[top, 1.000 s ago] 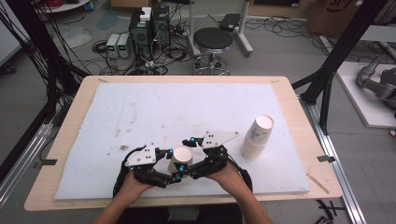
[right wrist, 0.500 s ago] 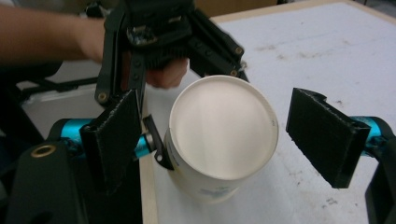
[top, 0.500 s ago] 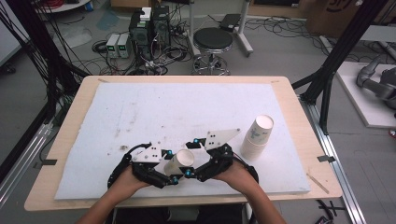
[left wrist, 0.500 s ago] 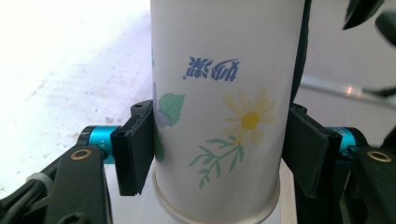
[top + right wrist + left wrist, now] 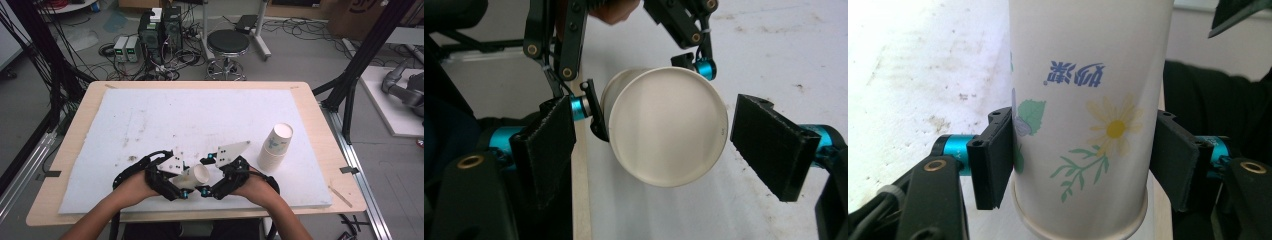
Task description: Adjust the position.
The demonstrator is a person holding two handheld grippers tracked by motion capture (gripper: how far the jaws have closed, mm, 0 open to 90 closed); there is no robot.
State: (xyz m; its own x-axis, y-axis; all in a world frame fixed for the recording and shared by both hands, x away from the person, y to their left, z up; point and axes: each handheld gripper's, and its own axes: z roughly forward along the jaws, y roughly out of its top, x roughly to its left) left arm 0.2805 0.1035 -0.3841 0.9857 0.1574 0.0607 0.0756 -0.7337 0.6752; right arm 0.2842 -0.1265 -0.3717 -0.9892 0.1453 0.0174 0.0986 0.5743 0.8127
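A white paper cup (image 5: 193,175) printed with flowers is pinched across its body by my left gripper (image 5: 186,181), which is shut on it. In the left gripper view both black pads (image 5: 993,160) press the sides of the cup (image 5: 1088,100). The cup is held off the board and tipped on its side, its open mouth (image 5: 669,130) facing my right gripper (image 5: 669,150). That right gripper (image 5: 206,174) is open; its pads (image 5: 769,145) stand apart on either side of the rim without touching it. Both hands are near the front edge of the white board (image 5: 200,115).
A leaning stack of paper cups (image 5: 275,147) stands on the board right of my right hand. The board lies on a wooden table (image 5: 320,135). Black frame posts flank the table; a stool (image 5: 227,47) and cables are on the floor beyond.
The cup stood upright between the two grippers; the left gripper has since lifted it and tipped it so the mouth faces the right gripper. The right hand stayed put.
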